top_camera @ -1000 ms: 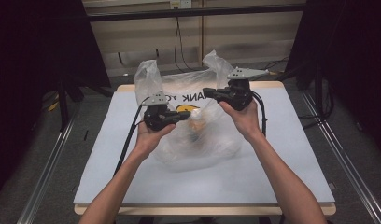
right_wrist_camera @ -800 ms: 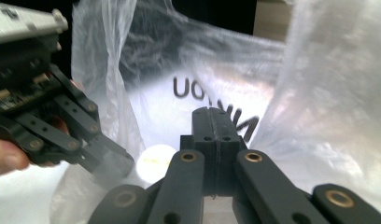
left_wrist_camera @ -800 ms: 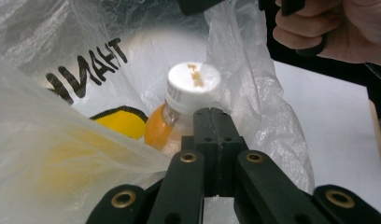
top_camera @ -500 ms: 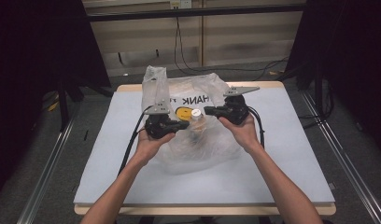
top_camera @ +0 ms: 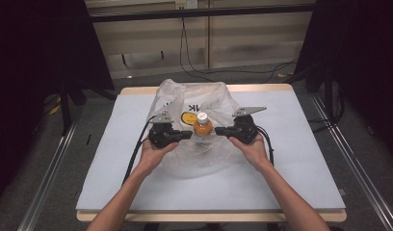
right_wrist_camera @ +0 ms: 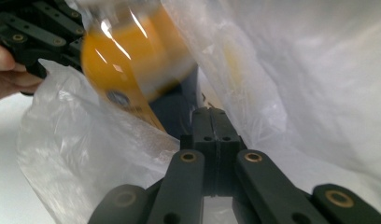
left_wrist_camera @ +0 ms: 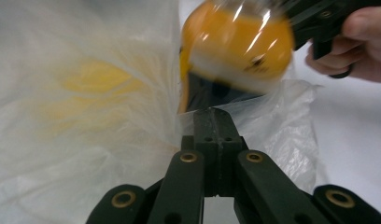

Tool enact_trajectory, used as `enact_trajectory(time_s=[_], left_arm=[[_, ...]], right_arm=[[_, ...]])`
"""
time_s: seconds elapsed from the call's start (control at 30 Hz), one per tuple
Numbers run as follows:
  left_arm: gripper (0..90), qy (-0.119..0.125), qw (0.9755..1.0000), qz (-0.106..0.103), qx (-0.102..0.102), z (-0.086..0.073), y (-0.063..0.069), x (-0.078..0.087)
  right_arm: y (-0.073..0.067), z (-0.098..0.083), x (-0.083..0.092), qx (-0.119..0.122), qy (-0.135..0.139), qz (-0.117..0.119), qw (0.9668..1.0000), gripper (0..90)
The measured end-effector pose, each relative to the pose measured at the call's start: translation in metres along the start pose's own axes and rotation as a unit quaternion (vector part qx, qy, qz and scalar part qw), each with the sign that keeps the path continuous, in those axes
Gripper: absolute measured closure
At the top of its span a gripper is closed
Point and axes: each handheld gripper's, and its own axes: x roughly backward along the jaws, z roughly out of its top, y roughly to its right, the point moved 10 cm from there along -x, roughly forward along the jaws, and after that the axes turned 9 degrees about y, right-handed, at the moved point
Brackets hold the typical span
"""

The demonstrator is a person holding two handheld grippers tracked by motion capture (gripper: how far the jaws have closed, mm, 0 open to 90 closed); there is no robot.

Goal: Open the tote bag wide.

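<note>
Pinching thin plastic bag (top_camera: 185, 159) film at mid-table, left gripper (top_camera: 187, 136) and right gripper (top_camera: 219, 130) both clamped together either side of upright orange bottle (top_camera: 203, 126); uneven pull likely to topple bottle or tear film

The high view looks forward and down over the whole pale grey surface (top_camera: 300, 159); both gripper views sit close (facing each other), sharing the orange white-capped bottle (top_camera: 203, 126) (left_wrist_camera: 235, 44) (right_wrist_camera: 128, 60).
</note>
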Motion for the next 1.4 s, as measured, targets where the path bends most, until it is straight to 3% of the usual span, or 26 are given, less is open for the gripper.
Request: enact_trajectory(time_s=[0.07,0.1,0.13,0.23,0.27,0.43,0.67,0.93,0.97,1.03,1.1,1.23,1.33,1.4], left_arm=[[90.0,0.002,1.0000,-0.001,0.004,-0.002,-0.001,-0.001],[90.0,-0.003,0.9999,0.010,0.004,-0.006,-0.006,-0.001],[90.0,-0.017,0.9998,0.012,0.001,-0.013,-0.010,-0.001],[90.0,-0.025,0.9995,0.017,-0.002,-0.020,-0.015,-0.002],[90.0,-0.038,0.9990,0.022,0.002,-0.028,-0.019,-0.003],[90.0,-0.059,0.9976,0.031,0.020,-0.048,-0.027,-0.006],[90.0,-0.088,0.9948,0.045,0.025,-0.066,-0.040,-0.003],[90.0,-0.093,0.9947,0.037,0.019,-0.073,-0.034,0.014],[90.0,-0.093,0.9947,0.037,0.019,-0.073,-0.034,0.014],[90.0,-0.104,0.9941,0.032,0.000,-0.076,-0.030,0.021],[90.0,-0.106,0.9937,0.037,0.004,-0.079,-0.023,0.027],[90.0,-0.085,0.9958,0.029,0.014,-0.081,-0.020,0.030],[90.0,-0.083,0.9960,0.029,0.014,-0.080,-0.018,0.030],[90.0,-0.073,0.9969,0.026,0.016,-0.077,-0.017,0.033]], right_arm=[[0.003,-0.006,-0.001,-0.002,-0.007,0.000,1.0000,90.0],[0.004,-0.010,-0.002,-0.002,-0.011,-0.002,0.9999,90.0],[0.005,-0.013,-0.002,-0.001,-0.013,-0.001,0.9999,90.0],[0.007,-0.018,-0.004,-0.007,-0.019,-0.002,0.9998,90.0],[0.008,-0.028,-0.007,-0.001,-0.037,-0.004,0.9993,90.0],[0.010,-0.044,-0.011,0.000,-0.065,-0.004,0.9979,90.0],[0.016,-0.065,-0.005,0.001,-0.101,-0.007,0.9948,90.0],[0.014,-0.073,0.016,0.012,-0.121,0.001,0.9926,90.0],[0.014,-0.073,0.016,0.012,-0.121,0.001,0.9926,90.0],[0.010,-0.077,0.024,0.017,-0.122,0.002,0.9924,90.0],[0.009,-0.079,0.027,0.016,-0.122,0.005,0.9924,90.0],[0.008,-0.082,0.033,0.001,-0.105,0.007,0.9944,90.0],[0.006,-0.081,0.032,0.012,-0.104,0.003,0.9945,90.0],[0.001,-0.069,0.034,0.007,-0.076,0.010,0.9971,90.0]])
